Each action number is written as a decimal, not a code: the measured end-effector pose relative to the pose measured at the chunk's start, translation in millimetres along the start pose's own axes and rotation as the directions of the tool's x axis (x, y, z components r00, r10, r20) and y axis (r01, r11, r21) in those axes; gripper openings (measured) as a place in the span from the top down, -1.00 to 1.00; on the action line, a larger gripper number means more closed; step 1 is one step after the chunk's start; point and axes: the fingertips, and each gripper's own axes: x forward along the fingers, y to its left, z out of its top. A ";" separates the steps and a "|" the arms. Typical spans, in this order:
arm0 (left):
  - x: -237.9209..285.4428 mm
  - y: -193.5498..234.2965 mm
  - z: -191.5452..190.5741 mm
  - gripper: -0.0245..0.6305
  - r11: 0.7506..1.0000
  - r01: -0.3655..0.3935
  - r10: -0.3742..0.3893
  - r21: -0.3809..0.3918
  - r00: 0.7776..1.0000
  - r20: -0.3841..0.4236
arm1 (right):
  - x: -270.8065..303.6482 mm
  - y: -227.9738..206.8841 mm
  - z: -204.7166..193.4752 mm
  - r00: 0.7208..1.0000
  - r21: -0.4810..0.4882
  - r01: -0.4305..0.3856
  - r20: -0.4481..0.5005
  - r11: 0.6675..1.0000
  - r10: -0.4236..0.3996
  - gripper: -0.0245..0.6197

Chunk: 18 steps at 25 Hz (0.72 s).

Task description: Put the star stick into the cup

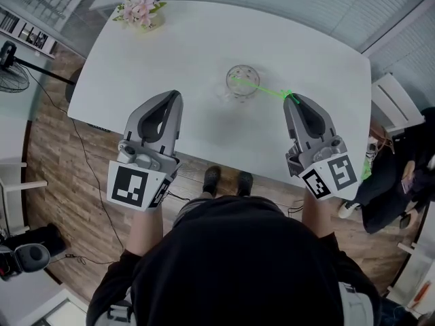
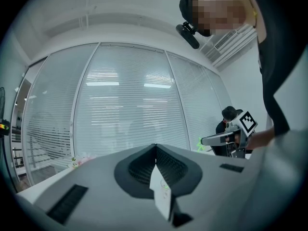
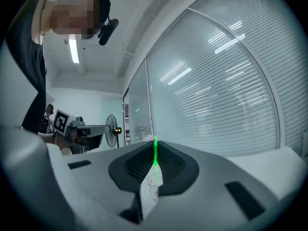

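Now, step: insertion; star stick [image 1: 265,90] is pinched by right gripper [image 1: 292,99] fingers, far end over cup [image 1: 245,95] on table [image 1: 183,53].
Left gripper [image 1: 175,95]: fingers pressed together, empty.
Next: stick to be lowered inside, then released.

Office or meeting room, by look of it. Glass partition walls [image 2: 130,109] with horizontal blinds on every side. Big white table [image 1: 204,39] with rounded corners, small flower arrangement [image 1: 139,9] at far corner. Wood-plank floor [image 1: 61,175], black cable [image 1: 88,161] trailing over it. Pedestal fan [image 3: 111,130] by wall. Strip light [image 3: 73,50] and slatted air vent [image 2: 226,40] in white ceiling. Second person [image 1: 401,168] sits at side.
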 end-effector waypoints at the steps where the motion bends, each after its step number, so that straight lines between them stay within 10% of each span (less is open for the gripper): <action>1: -1.0 0.8 -0.5 0.89 1.000 -0.004 0.004 -0.003 1.000 -0.002 | 1.4 -0.6 -2.5 1.000 0.002 0.000 -0.004 1.000 0.000 0.85; 18: -6.1 10.8 -4.4 0.89 0.999 -0.031 0.031 -0.006 0.999 -0.016 | 17.0 -7.5 -28.3 0.998 0.009 0.011 -0.054 1.000 -0.011 0.85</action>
